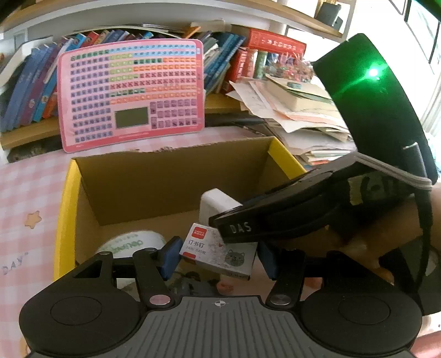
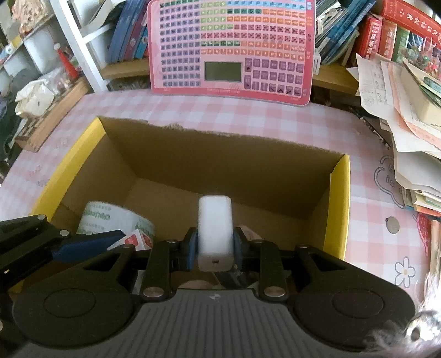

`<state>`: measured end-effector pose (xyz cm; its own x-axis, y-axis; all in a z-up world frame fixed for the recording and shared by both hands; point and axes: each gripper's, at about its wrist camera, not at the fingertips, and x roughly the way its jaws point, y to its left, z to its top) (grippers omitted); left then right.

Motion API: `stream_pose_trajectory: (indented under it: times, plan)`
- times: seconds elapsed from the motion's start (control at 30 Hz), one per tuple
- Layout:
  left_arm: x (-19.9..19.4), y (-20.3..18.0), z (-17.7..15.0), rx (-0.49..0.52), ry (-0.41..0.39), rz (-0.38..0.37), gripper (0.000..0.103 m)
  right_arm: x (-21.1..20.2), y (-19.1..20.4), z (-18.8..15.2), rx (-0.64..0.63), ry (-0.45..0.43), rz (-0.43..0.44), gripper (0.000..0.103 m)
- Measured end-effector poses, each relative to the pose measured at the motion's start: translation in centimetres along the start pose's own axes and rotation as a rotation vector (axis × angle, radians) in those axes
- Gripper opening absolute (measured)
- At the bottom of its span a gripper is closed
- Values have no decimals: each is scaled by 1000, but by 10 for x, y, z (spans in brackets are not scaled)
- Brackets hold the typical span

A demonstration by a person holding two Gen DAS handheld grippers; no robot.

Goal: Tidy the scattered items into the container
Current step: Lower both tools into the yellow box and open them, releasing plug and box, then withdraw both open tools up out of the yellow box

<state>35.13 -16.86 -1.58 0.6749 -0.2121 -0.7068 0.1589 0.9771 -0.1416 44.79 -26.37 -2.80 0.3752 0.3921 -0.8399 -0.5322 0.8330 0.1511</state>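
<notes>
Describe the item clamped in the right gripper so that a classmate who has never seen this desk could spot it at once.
Find the yellow-edged cardboard box on the pink checked cloth. Over its open middle, the right gripper clamps a white block: plain and unprinted, unlike the tape roll beside it.

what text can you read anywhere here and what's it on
"DAS": on the right gripper finger, left wrist view.
"订书钉" and "24/6": on the staple box between the left gripper's pads.
"DAY": on the pink tablecloth.
Green print on the tape roll: too blurred.
Pink keyboard board keys and red book title: too small.
</notes>
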Motion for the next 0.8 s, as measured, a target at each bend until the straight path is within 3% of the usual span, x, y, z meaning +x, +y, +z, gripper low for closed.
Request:
stream_pose_trajectory:
  times: [0.13, 0.3, 0.4, 0.47, 0.8]
  plan:
    - [-2, 0, 0, 7, -19, 27, 63, -5, 1, 3, 1, -30, -4, 36]
    - [-12, -3, 2, 21, -74, 64, 82, -13, 1, 3, 8, -57, -10, 41]
    - [-20, -5, 2, 39, -90, 73, 86, -22, 6, 2, 9, -80, -18, 53]
    - [-26, -5, 1, 36, -90, 76, 87, -28, 10, 1, 14, -98, -26, 59]
    - [-74, 7, -18, -11, -136, 61, 87, -61, 43, -13, 5, -164, -46, 63]
